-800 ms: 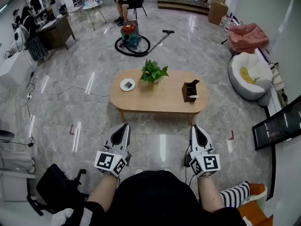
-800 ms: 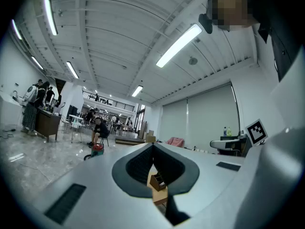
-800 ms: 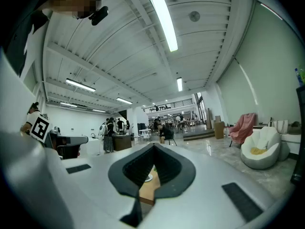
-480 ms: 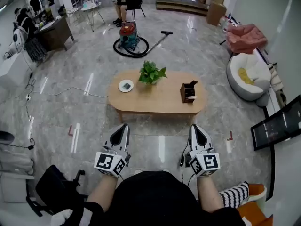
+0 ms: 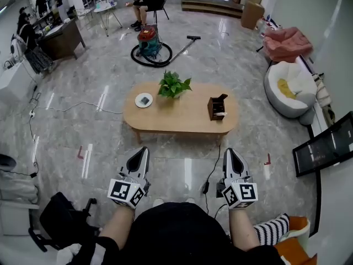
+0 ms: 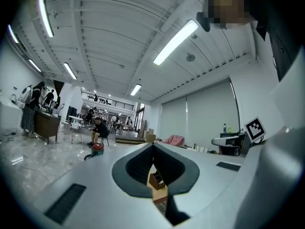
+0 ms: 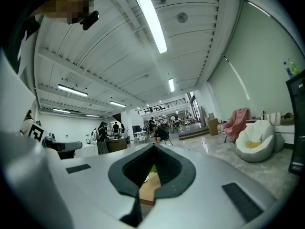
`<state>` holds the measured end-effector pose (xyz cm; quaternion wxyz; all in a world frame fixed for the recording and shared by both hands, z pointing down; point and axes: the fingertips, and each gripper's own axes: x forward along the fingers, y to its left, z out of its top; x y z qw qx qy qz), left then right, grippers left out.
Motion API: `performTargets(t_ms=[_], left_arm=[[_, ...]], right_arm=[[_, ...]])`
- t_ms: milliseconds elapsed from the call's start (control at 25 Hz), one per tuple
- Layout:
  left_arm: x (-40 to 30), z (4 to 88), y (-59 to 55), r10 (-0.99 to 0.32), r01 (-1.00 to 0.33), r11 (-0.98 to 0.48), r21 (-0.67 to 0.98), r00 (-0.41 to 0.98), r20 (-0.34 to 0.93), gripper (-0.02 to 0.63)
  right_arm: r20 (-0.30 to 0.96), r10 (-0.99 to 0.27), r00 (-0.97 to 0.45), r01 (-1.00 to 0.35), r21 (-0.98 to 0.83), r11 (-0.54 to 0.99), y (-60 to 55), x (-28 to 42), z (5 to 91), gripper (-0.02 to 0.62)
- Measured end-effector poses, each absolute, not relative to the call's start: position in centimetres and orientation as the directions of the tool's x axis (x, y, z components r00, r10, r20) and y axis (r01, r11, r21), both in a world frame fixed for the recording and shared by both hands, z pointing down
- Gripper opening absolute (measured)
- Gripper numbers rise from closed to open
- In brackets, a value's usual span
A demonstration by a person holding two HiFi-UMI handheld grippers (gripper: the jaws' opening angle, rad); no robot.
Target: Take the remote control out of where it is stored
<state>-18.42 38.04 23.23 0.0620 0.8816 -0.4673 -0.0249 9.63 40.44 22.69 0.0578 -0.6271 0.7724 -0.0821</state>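
Little has changed over the last moment. The head view has drifted slightly, so the oval wooden surface [image 5: 176, 120] sits a touch higher and further toward 9 o'clock in frame. Both tools remain low by the person's body and well apart from it. The approach has barely begun.

The left gripper [image 5: 143, 149] has its jaws clenched tip to tip with nothing between them. The right gripper [image 5: 229, 150] is clenched the same way and is also empty.

The likely storage place is the dark brown box [image 5: 216, 107], which stands near the 3 o'clock end of the surface, at about 1 o'clock from the person. A pale piece [image 5: 221, 114] pokes out at its near side. It may be the remote control, but it is too small to say for certain.

A potted plant [image 5: 172, 85] stands mid-surface, with a small plate [image 5: 143, 100] at its 9 o'clock.

To my eye the task is still at its start. The person must close the gap to the box, and the jaws must part before anything can be lifted out.
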Motion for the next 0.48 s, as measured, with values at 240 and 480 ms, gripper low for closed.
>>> performTargets(t_ms=[240, 480], left_arm=[[-16.3, 23.3, 38.3, -0.845, -0.840, -0.528, 0.127, 0.534, 0.014, 0.006], [-13.3, 23.0, 38.7, -0.870, -0.858, -0.489, 0.158, 0.494, -0.013, 0.006]], right_arm=[[0.011, -0.976, -0.216, -0.969, -0.127, 0.213, 40.7, 12.9, 22.6, 0.005], [0.009, -0.975, -0.224, -0.962, -0.159, 0.220, 40.8, 16.8, 23.2, 0.005]])
